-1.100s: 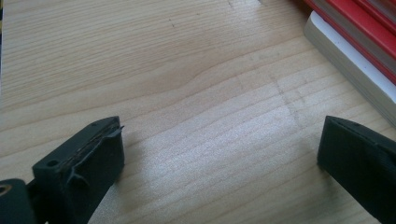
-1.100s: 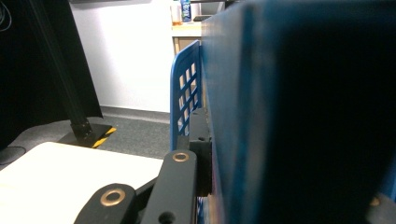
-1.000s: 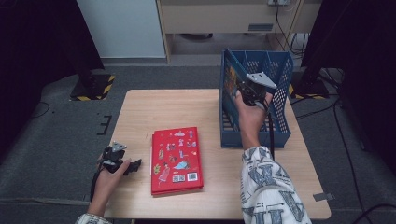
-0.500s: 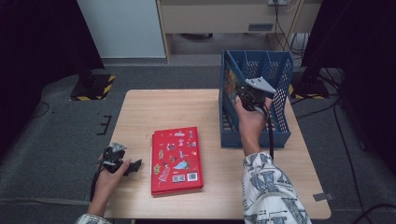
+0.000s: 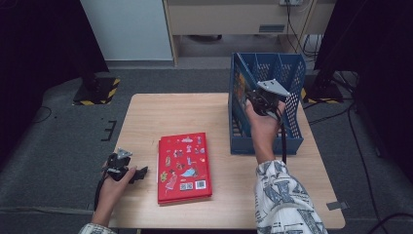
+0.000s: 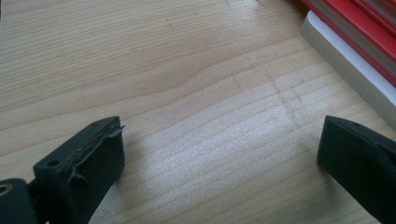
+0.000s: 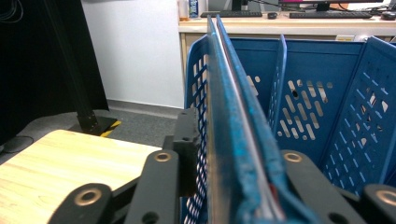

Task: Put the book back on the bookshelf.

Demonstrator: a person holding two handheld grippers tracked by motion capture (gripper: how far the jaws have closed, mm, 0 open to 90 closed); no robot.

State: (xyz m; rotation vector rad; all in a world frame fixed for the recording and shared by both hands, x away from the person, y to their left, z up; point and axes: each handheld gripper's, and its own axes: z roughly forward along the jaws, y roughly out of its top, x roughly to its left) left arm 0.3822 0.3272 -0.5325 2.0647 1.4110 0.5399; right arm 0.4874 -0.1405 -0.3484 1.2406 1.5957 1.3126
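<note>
The right hand-held gripper (image 5: 254,100) is at the left wall of the blue file rack (image 5: 291,141), which stands on the right part of the tabletop (image 5: 160,109). Its jaws are closed on a thin book (image 7: 229,121) that stands upright just inside this wall; one jaw is outside the wall. The other compartments look empty. A red book (image 5: 184,165) lies flat near the front edge. The left hand-held gripper (image 5: 137,173) rests just beside it, jaws wide apart, holding nothing.

Even overhead light, dark room edges; glare on the table (image 6: 224,140), near book edge (image 7: 243,154) blurred.
</note>
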